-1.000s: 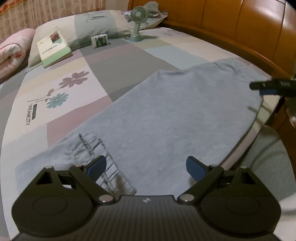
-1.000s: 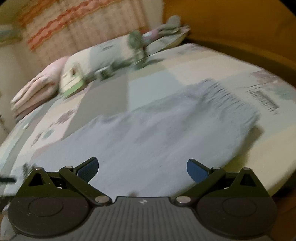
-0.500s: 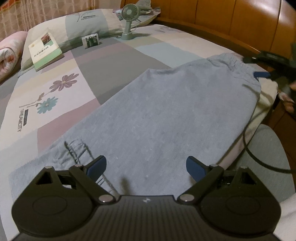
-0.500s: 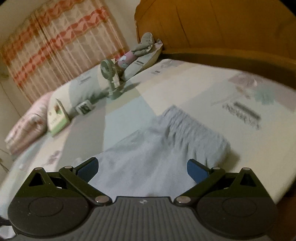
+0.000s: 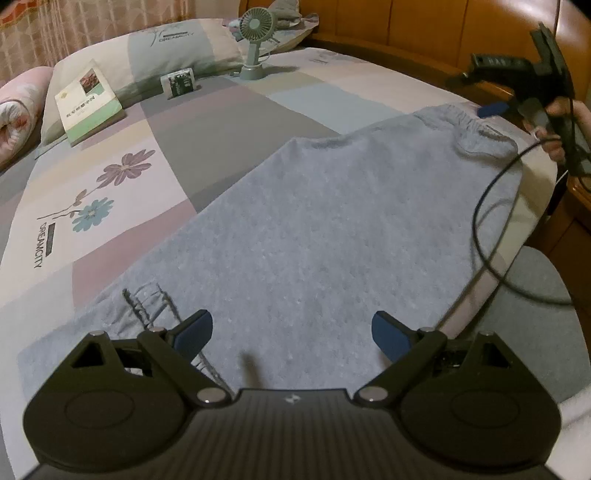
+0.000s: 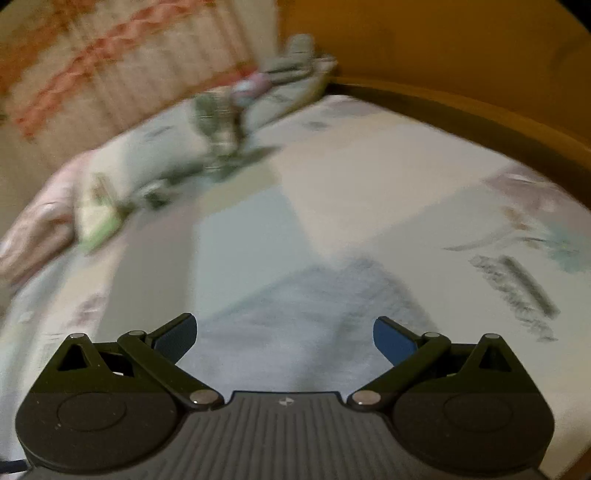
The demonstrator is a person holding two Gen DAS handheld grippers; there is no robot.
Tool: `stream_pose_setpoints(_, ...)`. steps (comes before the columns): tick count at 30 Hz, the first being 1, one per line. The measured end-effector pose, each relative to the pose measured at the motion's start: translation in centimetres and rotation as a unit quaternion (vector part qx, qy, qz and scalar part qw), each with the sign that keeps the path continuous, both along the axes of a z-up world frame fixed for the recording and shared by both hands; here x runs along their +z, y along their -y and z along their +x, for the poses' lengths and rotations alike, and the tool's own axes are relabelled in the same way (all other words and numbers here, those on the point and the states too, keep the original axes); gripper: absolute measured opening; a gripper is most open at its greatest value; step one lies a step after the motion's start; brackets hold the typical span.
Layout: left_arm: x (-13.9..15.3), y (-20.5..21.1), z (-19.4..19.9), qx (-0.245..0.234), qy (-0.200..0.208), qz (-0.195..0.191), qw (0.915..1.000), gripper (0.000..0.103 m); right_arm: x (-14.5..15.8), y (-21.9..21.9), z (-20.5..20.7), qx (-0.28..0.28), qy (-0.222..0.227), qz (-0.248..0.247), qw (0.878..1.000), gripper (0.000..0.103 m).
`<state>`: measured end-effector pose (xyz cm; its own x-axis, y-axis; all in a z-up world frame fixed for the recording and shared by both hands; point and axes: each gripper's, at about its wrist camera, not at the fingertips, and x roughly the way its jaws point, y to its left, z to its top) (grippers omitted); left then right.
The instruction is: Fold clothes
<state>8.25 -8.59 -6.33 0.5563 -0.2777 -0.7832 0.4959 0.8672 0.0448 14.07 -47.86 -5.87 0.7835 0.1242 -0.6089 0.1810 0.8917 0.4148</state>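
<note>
A grey-blue garment (image 5: pixel 332 229) lies spread flat along the near edge of the bed, its gathered elastic waistband (image 5: pixel 469 125) at the far right. My left gripper (image 5: pixel 291 332) hovers open over the garment's near end, beside some dark printed lines. In the left wrist view my right gripper (image 5: pixel 495 109), held by a hand (image 5: pixel 561 122), hangs just above the waistband. The right wrist view is blurred; there my right gripper (image 6: pixel 284 334) stands open over the waistband end (image 6: pixel 332 295) with nothing between its fingers.
On the patchwork bedsheet (image 5: pixel 207 122) at the back lie a book (image 5: pixel 88 103), a small card box (image 5: pixel 181 82), a green desk fan (image 5: pixel 255 44) and pillows (image 5: pixel 170 48). A wooden headboard (image 5: pixel 424 26) runs along the right. A black cable (image 5: pixel 491 206) dangles over the bed edge.
My right gripper has travelled to the waistband end and still moves, blurring its view. My left gripper has shifted slightly, staying open above the garment.
</note>
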Motion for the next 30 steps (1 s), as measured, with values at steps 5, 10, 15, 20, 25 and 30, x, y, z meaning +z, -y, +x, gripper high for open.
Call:
stream_pose_setpoints(5, -0.3, 0.0, 0.0, 0.001, -0.004, -0.004, 1.0, 0.093, -2.3, -1.0, 5.6, 0.02, -0.049, -0.017, 0.998, 0.103)
stream_pose_setpoints(10, -0.4, -0.8, 0.0, 0.009, -0.008, -0.008, 0.9999, 0.093, -4.2, 0.1, 8.5, 0.013, -0.071, -0.01, 0.997, 0.103)
stream_pose_setpoints(15, -0.3, -1.3, 0.1, 0.012, -0.005, -0.02, 0.9997, 0.093, -1.8, -2.2, 7.8, 0.036, -0.066, -0.013, 0.997, 0.103)
stream_pose_setpoints(20, -0.3, -1.4, 0.0, 0.011, -0.002, -0.019, 0.9998, 0.093, -2.3, -6.4, 8.2, 0.112, -0.068, 0.019, 0.991, 0.103)
stream_pose_setpoints(25, 0.0, -1.8, -0.3, 0.012, 0.003, -0.023, 0.9997, 0.093, -5.0, -6.5, 9.0, 0.094, -0.099, 0.032, 0.99, 0.103)
stream_pose_setpoints(30, 0.3, -2.3, -0.5, 0.012, 0.008, -0.035, 0.9993, 0.093, -2.3, -4.7, 4.5, 0.061, -0.079, 0.041, 0.994, 0.103)
